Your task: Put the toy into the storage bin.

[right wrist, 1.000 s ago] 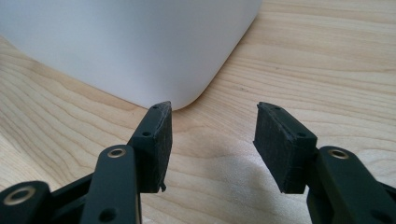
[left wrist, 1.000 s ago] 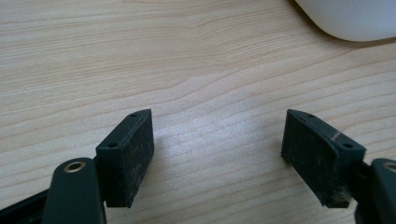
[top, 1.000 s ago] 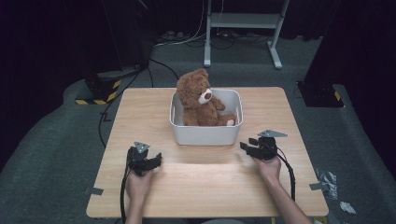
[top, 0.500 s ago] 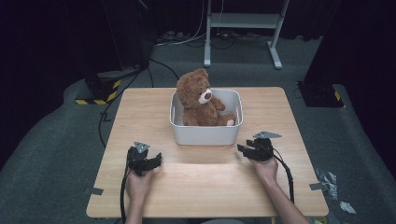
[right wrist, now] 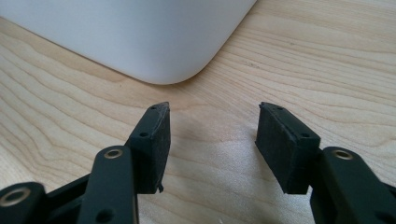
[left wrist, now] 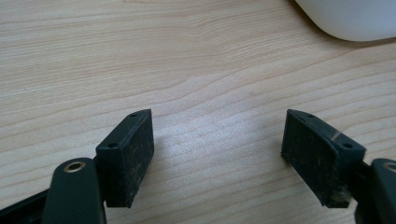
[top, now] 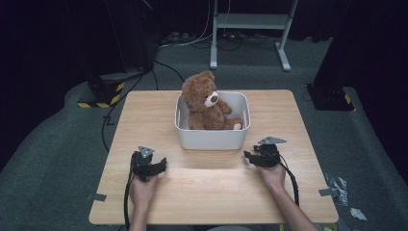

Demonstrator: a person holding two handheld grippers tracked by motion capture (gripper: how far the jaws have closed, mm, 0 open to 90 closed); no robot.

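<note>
A brown teddy bear (top: 204, 103) sits upright in a white tub (top: 211, 139) at the middle of the wooden table (top: 144, 120). My left gripper (top: 161, 165) rests low over the table in front of the tub's left corner. It is open, with bare wood between its pads (left wrist: 217, 116), and the tub's edge (left wrist: 350, 18) lies farther off. My right gripper (top: 248, 158) sits by the tub's front right corner. Its jaws have just been opening and hold nothing (right wrist: 213, 109). The tub's rounded corner (right wrist: 140, 32) lies just beyond its fingertips.
Bare wood lies in front of the tub between my two hands. Beyond the table, on the grey floor, are a white metal frame (top: 250, 29) at the back, cables (top: 144, 77) at the back left, and tape scraps (top: 337, 185) at the right.
My right gripper has shifted slightly left, toward the tub's front right corner. The left gripper, the bear and the tub have not moved.
</note>
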